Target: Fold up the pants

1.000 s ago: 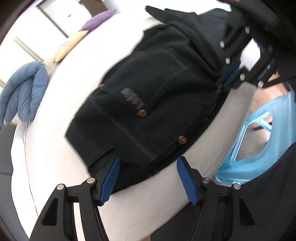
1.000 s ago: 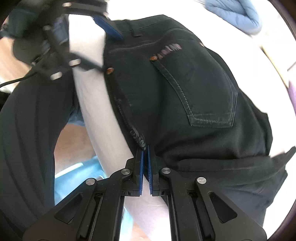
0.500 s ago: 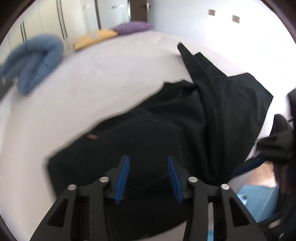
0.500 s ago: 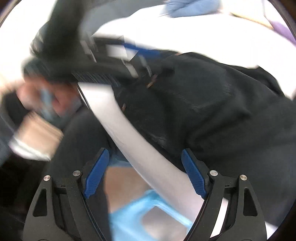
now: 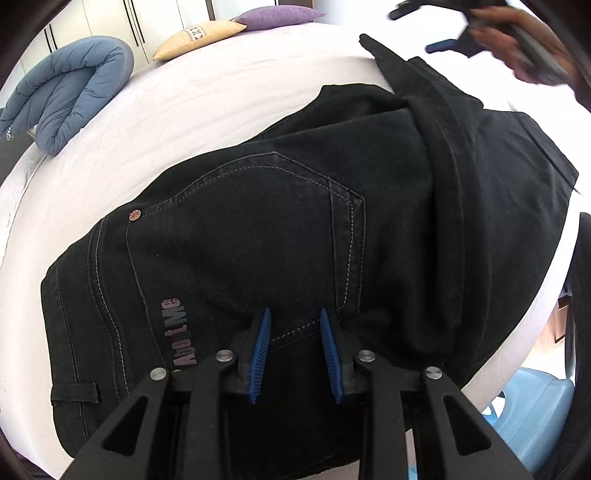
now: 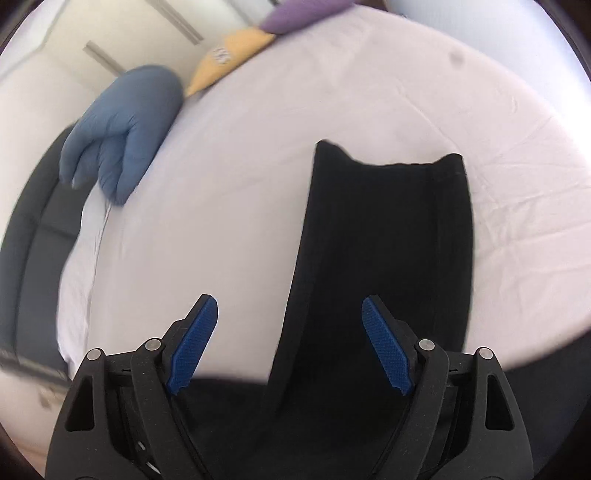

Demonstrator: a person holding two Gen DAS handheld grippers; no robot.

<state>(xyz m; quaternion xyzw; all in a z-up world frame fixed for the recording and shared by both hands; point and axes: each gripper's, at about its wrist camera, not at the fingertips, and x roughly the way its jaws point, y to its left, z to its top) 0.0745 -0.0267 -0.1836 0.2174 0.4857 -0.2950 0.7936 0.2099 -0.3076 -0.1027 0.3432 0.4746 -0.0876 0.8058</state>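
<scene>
Black jeans (image 5: 258, 229) lie on a white bed (image 5: 221, 92), seat and back pocket facing up, one leg folded over on the right. My left gripper (image 5: 295, 350) hovers low over the seat near the waistband, its jaws partly open with nothing between them. In the right wrist view the legs (image 6: 384, 240) stretch away across the sheet to the hems. My right gripper (image 6: 290, 343) is wide open above them, empty. It also shows in the left wrist view (image 5: 480, 33), held in a hand at the top right.
A folded blue duvet (image 5: 70, 96) lies at the bed's far left, with a yellow pillow (image 5: 199, 33) and a purple pillow (image 5: 280, 16) behind it. A light blue plastic stool (image 5: 532, 406) stands beside the bed at the lower right. The bed's near edge runs under the jeans.
My right gripper let go of the jeans' edge, opened wide and swung out over the legs. My left gripper moved over the seat and its jaws narrowed.
</scene>
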